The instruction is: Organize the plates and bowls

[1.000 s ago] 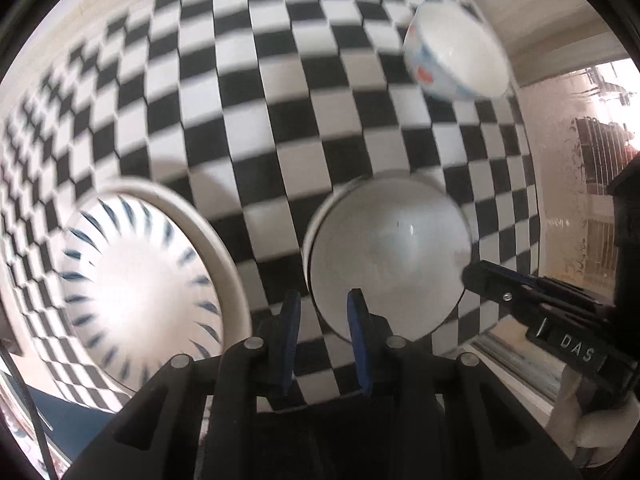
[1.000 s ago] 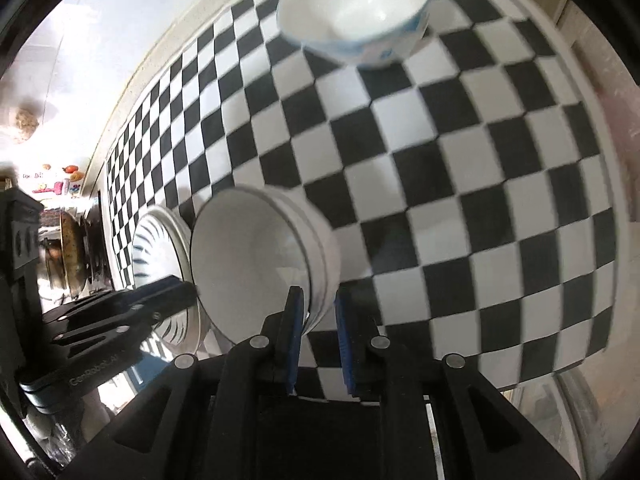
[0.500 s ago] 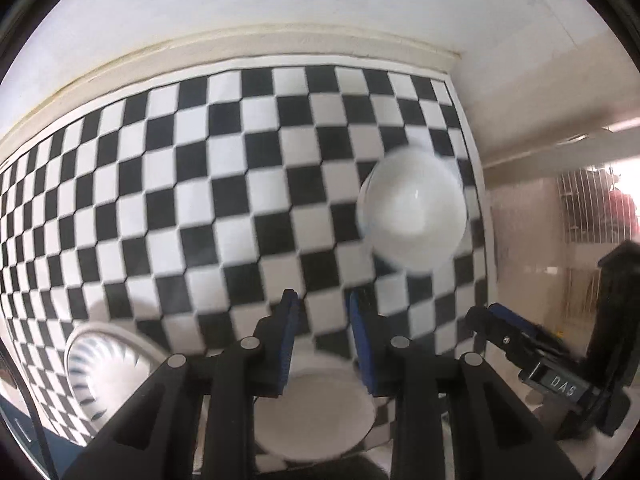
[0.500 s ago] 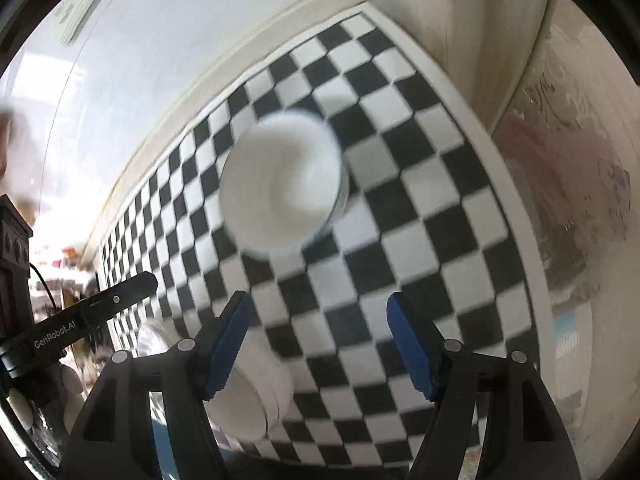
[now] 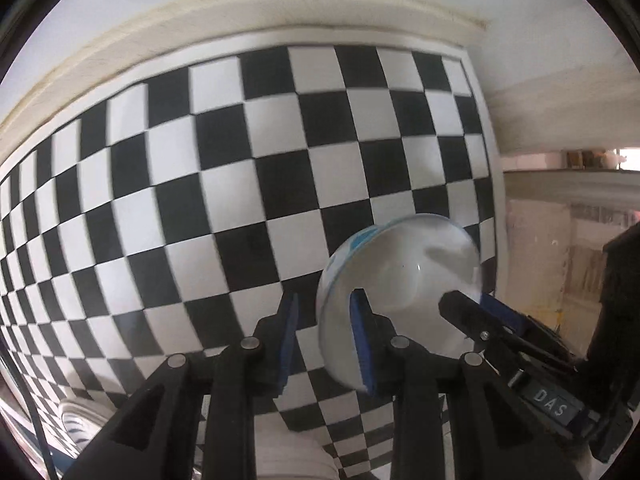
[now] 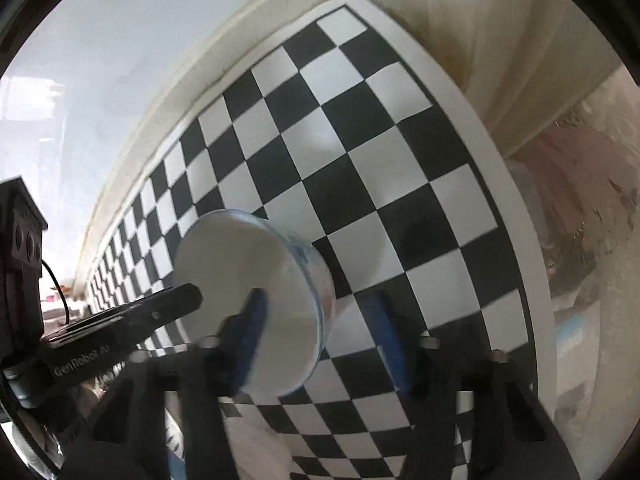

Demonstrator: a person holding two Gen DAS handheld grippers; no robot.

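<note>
A small white bowl with blue and red marks (image 5: 404, 276) (image 6: 256, 300) sits near the right edge of the checkered table. My left gripper (image 5: 324, 336) straddles its left rim, jaws a narrow gap apart, not clamped. My right gripper (image 6: 316, 336) is open wide, with the bowl's right rim between its blue fingers (image 6: 384, 340). The right gripper's tip also shows inside the bowl in the left wrist view (image 5: 468, 312). A white bowl stack (image 5: 288, 448) (image 6: 256, 448) lies below both grippers. A blue-striped plate (image 5: 80, 424) shows at the lower left.
The black-and-white checkered cloth (image 5: 224, 184) covers the table up to a cream wall ledge (image 5: 240, 12). The table's right edge (image 6: 516, 216) drops to a cluttered floor.
Both grippers moved forward from the white bowl stack to the small patterned bowl, which now sits between their fingers. The right gripper opened half a second ago and stays open.
</note>
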